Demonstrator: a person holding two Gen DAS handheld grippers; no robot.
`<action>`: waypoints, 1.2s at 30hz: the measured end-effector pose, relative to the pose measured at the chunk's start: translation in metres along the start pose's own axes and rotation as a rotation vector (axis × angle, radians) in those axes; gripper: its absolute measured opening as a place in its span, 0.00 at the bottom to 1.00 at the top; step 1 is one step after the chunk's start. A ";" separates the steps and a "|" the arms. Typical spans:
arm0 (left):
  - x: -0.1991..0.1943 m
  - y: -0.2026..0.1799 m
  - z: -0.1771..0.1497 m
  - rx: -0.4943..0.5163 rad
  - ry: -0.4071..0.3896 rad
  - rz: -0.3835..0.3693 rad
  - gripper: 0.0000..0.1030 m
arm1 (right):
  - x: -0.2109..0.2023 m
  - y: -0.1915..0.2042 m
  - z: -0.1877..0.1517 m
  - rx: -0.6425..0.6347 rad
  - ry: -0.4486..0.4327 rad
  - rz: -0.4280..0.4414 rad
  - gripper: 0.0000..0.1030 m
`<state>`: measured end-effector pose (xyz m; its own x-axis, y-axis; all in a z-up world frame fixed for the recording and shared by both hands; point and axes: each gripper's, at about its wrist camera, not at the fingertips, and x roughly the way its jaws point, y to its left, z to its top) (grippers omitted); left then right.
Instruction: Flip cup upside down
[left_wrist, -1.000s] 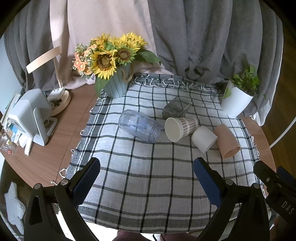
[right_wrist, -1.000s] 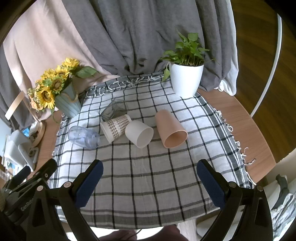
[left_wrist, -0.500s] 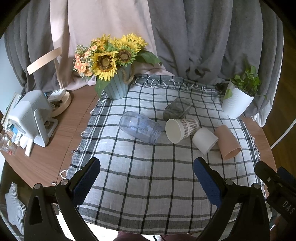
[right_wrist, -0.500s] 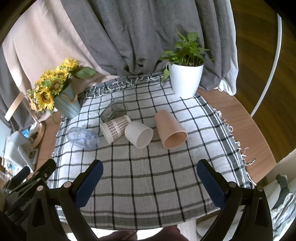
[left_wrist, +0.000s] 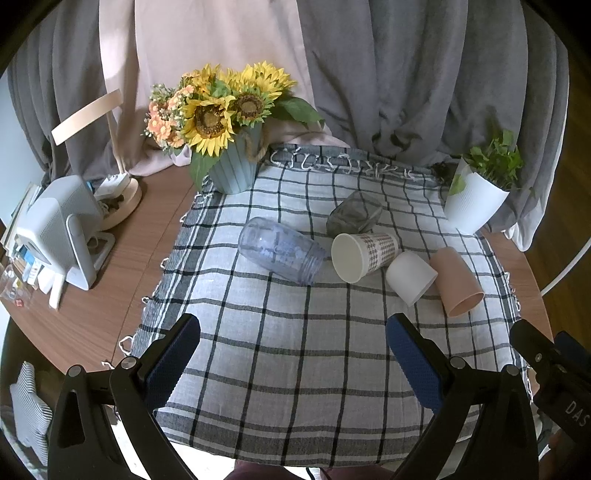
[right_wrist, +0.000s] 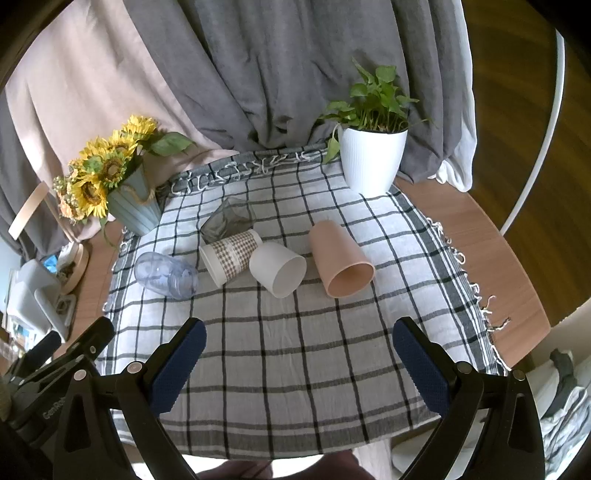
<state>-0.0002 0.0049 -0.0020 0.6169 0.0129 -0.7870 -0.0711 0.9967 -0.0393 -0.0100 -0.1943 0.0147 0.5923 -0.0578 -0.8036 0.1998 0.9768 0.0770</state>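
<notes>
Several cups lie on their sides on a checked cloth (left_wrist: 295, 350): a clear plastic cup (left_wrist: 280, 251), a dark glass (left_wrist: 354, 218), a patterned paper cup (left_wrist: 364, 251), a white cup (left_wrist: 410, 277) and a pink cup (left_wrist: 456, 280). The right wrist view shows them too: clear cup (right_wrist: 166, 275), dark glass (right_wrist: 229, 221), paper cup (right_wrist: 231, 254), white cup (right_wrist: 277, 269), pink cup (right_wrist: 340, 258). My left gripper (left_wrist: 291, 358) is open and empty, above the cloth's near part. My right gripper (right_wrist: 299, 362) is open and empty, also short of the cups.
A blue vase of sunflowers (left_wrist: 232, 166) stands at the cloth's back left and a white potted plant (right_wrist: 373, 158) at the back right. A white device (left_wrist: 62, 229) and small clutter sit on the wooden table (left_wrist: 122, 258) to the left. Grey curtains hang behind.
Both grippers have drifted slightly, so the view has shifted a little. The cups have not moved and both grippers stay open.
</notes>
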 end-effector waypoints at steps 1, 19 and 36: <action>0.001 0.000 0.000 0.000 0.002 -0.001 1.00 | 0.000 0.000 0.000 0.000 0.001 -0.001 0.99; 0.002 0.000 0.001 0.005 0.005 -0.006 1.00 | 0.003 -0.002 -0.001 0.005 0.005 -0.005 0.99; 0.008 -0.009 0.005 0.028 0.011 0.001 1.00 | 0.009 -0.003 0.000 0.009 0.026 -0.011 0.99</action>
<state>0.0096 -0.0039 -0.0044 0.6084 0.0133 -0.7935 -0.0499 0.9985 -0.0215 -0.0051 -0.1978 0.0074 0.5699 -0.0627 -0.8194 0.2128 0.9743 0.0735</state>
